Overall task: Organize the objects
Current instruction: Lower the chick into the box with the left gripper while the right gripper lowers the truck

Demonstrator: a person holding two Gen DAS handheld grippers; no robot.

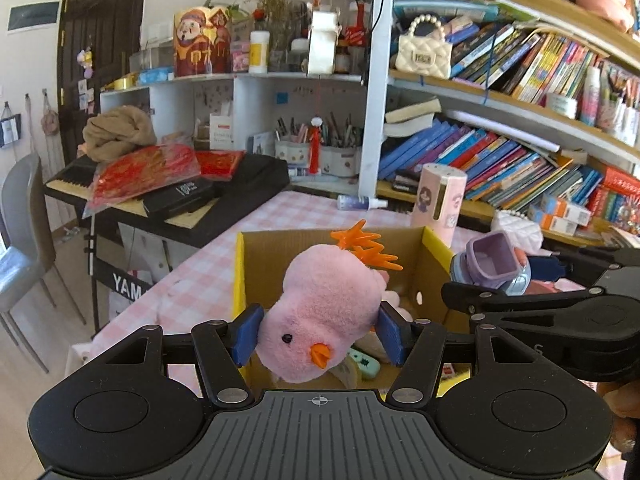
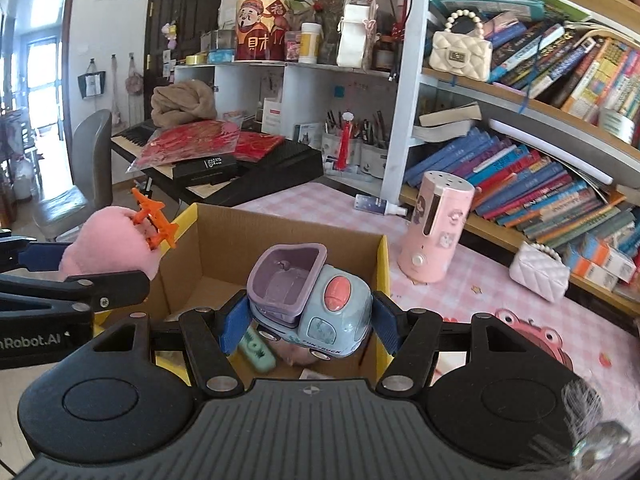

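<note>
Left gripper (image 1: 320,334) clamps pink chick (image 1: 324,312); right gripper (image 2: 308,322) clamps toy truck (image 2: 310,300), lettering legible there only.

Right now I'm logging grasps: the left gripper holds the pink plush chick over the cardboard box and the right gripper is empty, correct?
Not quite. The right gripper is shut on the toy truck, per the right wrist view. The left gripper does hold the pink plush chick over the cardboard box.
</note>
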